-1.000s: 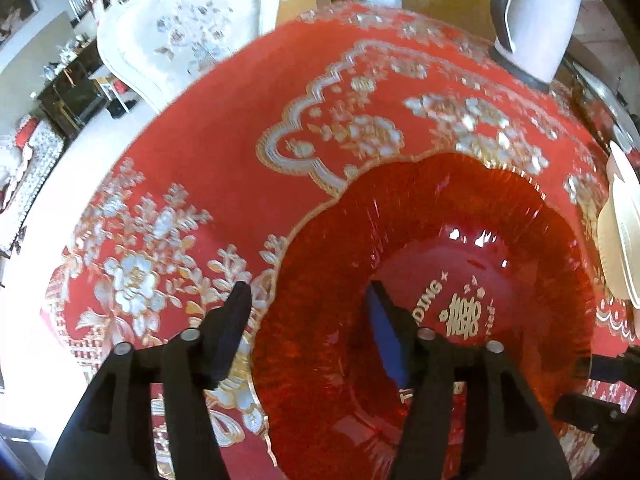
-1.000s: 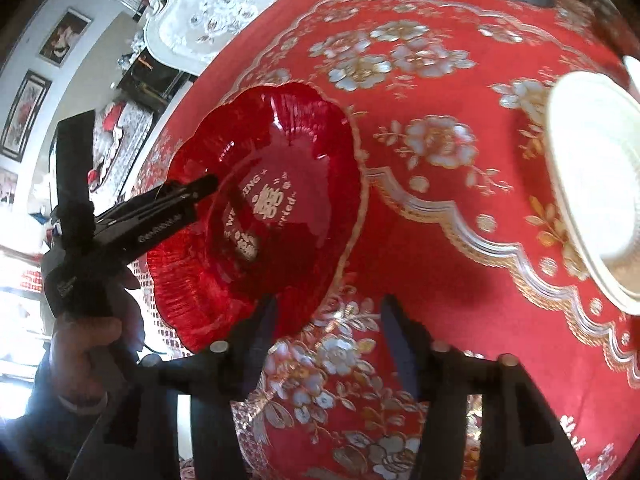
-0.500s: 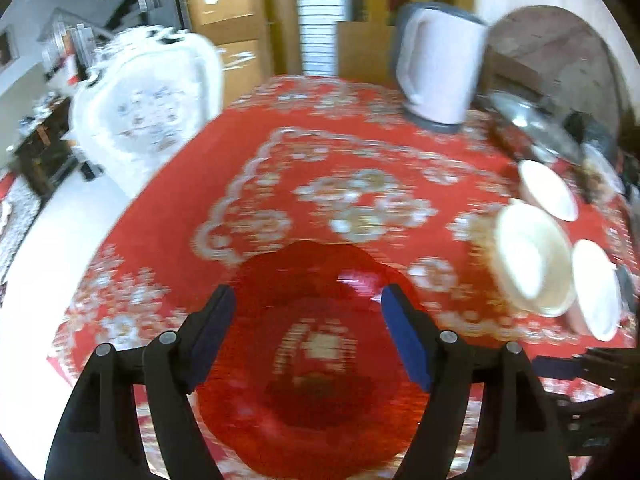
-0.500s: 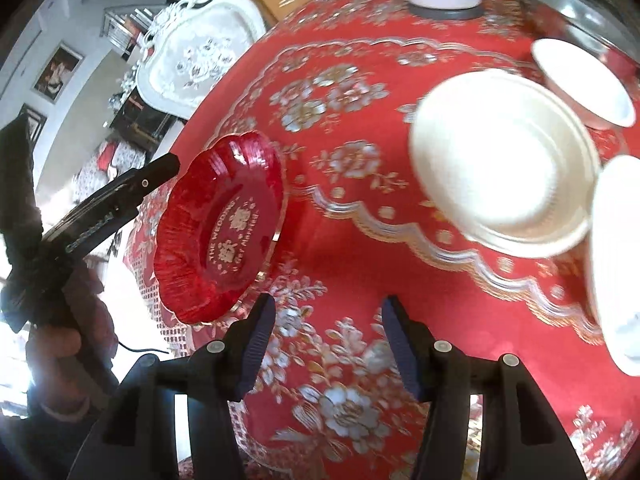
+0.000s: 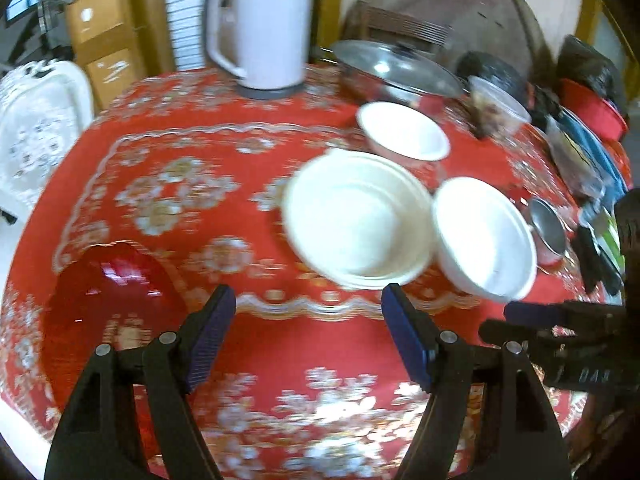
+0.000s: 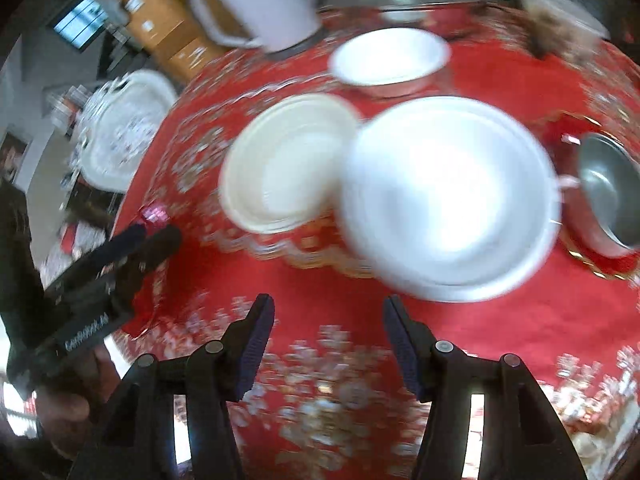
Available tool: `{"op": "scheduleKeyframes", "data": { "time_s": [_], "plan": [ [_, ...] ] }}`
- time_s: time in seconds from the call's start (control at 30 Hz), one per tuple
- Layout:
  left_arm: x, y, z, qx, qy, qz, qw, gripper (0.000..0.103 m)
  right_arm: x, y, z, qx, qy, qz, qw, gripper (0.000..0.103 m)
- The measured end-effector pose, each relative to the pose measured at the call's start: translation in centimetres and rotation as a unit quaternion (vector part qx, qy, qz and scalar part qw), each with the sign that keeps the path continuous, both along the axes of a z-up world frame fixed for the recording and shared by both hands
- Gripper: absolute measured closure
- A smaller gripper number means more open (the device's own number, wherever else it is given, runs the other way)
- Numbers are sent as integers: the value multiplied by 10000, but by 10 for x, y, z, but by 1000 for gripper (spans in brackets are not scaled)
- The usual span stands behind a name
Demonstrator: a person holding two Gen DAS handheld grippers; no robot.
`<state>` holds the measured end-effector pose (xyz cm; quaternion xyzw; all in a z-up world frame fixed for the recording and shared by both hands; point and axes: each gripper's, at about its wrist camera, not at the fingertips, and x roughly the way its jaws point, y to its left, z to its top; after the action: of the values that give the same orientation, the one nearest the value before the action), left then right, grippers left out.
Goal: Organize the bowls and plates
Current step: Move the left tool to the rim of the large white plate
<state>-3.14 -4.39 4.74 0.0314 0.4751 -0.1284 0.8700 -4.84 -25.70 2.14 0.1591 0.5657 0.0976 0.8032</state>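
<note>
Both grippers are just hanging open, nothing in them. The left gripper has the red plate down by its left finger, cream bowl straight ahead. The right gripper faces the big white bowl just ahead.

White ornate chair beside red-clothed table.

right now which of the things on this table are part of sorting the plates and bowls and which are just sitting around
Part of the job:
- red plate
- cream plate
- white plate
- small white bowl
- left tool and right tool, both open and empty

Just lying about:
- white kettle
- glass-lidded pot
- small metal bowl
</note>
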Motion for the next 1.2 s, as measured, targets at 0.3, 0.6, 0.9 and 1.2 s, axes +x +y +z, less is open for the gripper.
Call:
{"op": "scheduleKeyframes", "data": {
  "time_s": [0.3,0.6,0.9,1.2],
  "plan": [
    [8,-63,-11,-201,308,-345,9987,28,-5,-73,-3,55,13,-785,9969,41],
    [11,-103,-23,-187,582,-561,9966,28,-2,-105,-21,455,121,-1209,9916,41],
    [5,-101,-43,-169,1032,-483,9933,28,7,-113,-29,719,182,-1356,9880,41],
    [12,-109,-43,-201,1078,-416,9931,28,3,-123,-32,804,258,-1401,9865,40]
  ]
}}
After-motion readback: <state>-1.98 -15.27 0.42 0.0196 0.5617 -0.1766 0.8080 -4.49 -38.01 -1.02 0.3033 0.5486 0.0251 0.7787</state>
